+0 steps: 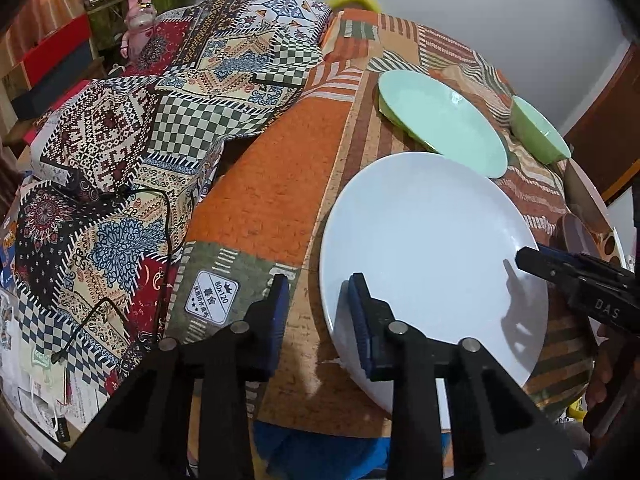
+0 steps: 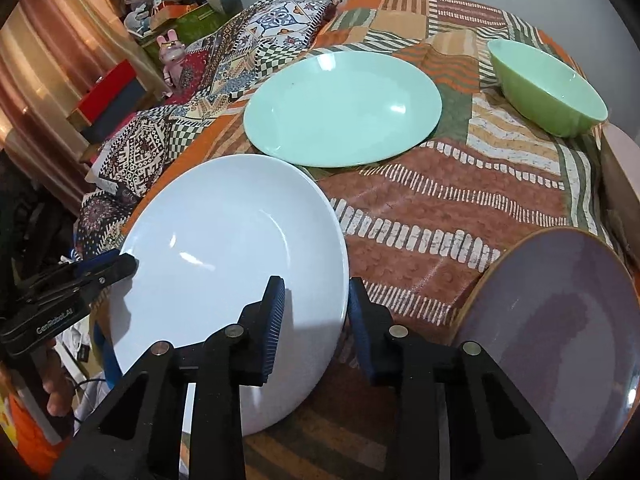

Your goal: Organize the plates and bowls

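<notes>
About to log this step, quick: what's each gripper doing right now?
Left gripper: jaws straddle the white plate's near-left rim; a real grip cannot be told.
Right gripper: jaws straddle the plate's right rim; grip cannot be told.

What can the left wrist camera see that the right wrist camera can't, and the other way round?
Only the left wrist view shows the white label on the tablecloth and the black cable across the patchwork cloth. Only the right wrist view shows the purple plate nearly whole; the left view catches just a sliver. Both show the white plate with the left gripper and right gripper straddling opposite rims, the mint plate, the green bowl and the pink rabbit figure.
</notes>
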Demonstrator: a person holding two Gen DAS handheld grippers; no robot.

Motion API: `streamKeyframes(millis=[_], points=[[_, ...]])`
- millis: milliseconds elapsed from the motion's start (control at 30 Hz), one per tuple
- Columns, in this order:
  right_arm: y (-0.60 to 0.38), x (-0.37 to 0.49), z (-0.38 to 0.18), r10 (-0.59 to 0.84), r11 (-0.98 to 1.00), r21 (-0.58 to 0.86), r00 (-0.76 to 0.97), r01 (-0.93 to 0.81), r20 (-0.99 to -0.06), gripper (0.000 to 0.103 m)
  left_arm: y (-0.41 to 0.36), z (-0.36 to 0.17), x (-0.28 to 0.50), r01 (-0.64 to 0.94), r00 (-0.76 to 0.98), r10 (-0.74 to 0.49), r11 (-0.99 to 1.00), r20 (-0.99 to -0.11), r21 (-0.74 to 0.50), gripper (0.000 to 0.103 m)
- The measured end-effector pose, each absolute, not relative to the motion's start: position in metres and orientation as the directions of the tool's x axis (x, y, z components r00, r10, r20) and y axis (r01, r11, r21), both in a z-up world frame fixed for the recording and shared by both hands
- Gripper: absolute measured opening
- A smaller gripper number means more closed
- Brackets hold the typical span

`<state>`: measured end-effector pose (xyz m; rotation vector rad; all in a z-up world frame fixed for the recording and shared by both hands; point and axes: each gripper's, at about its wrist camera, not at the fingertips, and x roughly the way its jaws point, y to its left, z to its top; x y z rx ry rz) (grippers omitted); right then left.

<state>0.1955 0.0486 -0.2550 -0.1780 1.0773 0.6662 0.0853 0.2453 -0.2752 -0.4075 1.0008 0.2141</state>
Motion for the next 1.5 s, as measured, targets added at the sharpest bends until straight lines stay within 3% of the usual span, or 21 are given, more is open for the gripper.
streamKeyframes(millis=[200, 500, 933, 1500], points=[[0.055, 0.195, -0.260, 0.385, 0.790, 0.134, 0.314, -0.598, -0.868, 0.029, 0.241, -0.279, 0.088, -0.319, 0.527, -0.070, 0.907, -0.847, -0.273, 0.021], [0.050, 0.197, -0.254, 0.422, 0.788, 0.181, 0.301, -0.588, -0.855, 0.022, 0.233, -0.271, 0.084, -0.318, 0.528, -0.009, 0.925, -0.849, -0.208, 0.021], [0.027, 0.182, -0.214, 0.498, 0.777, 0.203, 0.384, -0.596, -0.777, 0.022, 0.216, -0.221, 0.076, -0.296, 0.607, 0.058, 0.942, -0.792, -0.158, 0.021], [-0.074, 0.170, -0.169, 0.487, 0.851, 0.231, 0.544, -0.472, -0.683, 0.022, 0.126, -0.157, 0.098, -0.111, 0.704, -0.022, 0.984, -0.710, -0.141, 0.021]])
